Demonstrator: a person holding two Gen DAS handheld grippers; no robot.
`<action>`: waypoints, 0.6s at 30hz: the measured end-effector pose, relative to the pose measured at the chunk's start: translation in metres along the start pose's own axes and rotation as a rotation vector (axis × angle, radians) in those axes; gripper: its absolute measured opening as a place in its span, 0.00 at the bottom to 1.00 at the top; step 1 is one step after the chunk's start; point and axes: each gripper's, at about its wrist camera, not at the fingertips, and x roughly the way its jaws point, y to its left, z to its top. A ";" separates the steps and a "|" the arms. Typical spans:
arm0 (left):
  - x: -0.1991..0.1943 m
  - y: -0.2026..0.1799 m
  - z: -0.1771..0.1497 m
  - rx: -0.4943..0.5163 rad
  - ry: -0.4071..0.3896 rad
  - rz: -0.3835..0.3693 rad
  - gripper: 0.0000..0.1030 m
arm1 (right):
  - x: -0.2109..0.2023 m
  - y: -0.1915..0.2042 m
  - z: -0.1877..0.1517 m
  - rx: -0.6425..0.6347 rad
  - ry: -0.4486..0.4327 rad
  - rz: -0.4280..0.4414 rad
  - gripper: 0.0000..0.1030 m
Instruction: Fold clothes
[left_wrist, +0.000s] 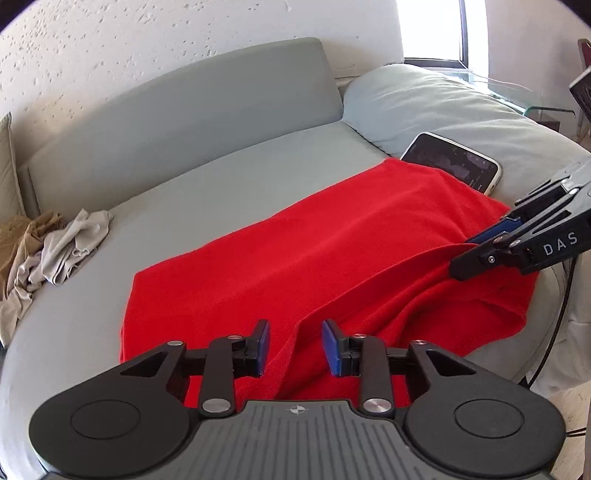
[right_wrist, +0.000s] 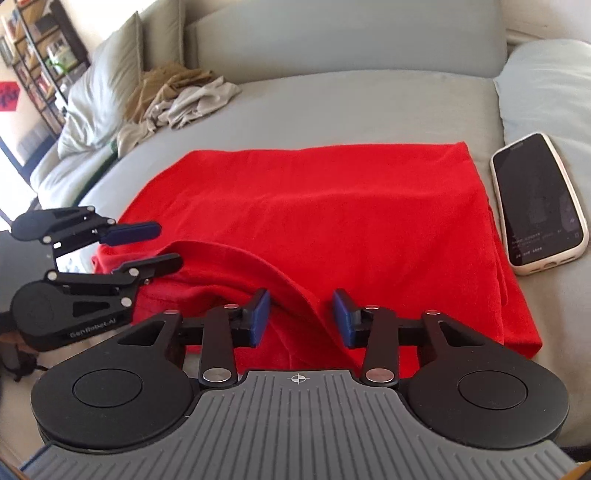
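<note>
A red garment (left_wrist: 295, 251) lies partly folded on the grey sofa seat (left_wrist: 207, 177); it also shows in the right wrist view (right_wrist: 332, 206). My left gripper (left_wrist: 295, 345) is open, its blue pads either side of a raised red fold at the near edge. In the right wrist view the left gripper (right_wrist: 162, 245) sits at the garment's left end. My right gripper (right_wrist: 301, 314) is open with a ridge of red cloth between its pads. In the left wrist view the right gripper (left_wrist: 472, 251) reaches in from the right at the garment's edge.
A phone in a white case (right_wrist: 539, 203) lies face up just right of the garment, also in the left wrist view (left_wrist: 454, 162). A pile of beige and tan clothes (left_wrist: 55, 247) sits at the sofa's far end. A grey cushion (left_wrist: 443, 107) lies behind the phone.
</note>
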 end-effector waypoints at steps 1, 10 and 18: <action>0.001 0.003 -0.001 -0.007 0.012 0.001 0.16 | 0.000 0.001 0.000 -0.011 -0.003 -0.008 0.26; -0.027 0.009 -0.010 -0.013 -0.061 -0.013 0.00 | -0.009 0.016 -0.006 -0.124 -0.044 -0.081 0.05; -0.052 -0.013 -0.042 0.099 0.025 0.006 0.06 | -0.033 0.020 -0.031 -0.199 0.028 -0.115 0.05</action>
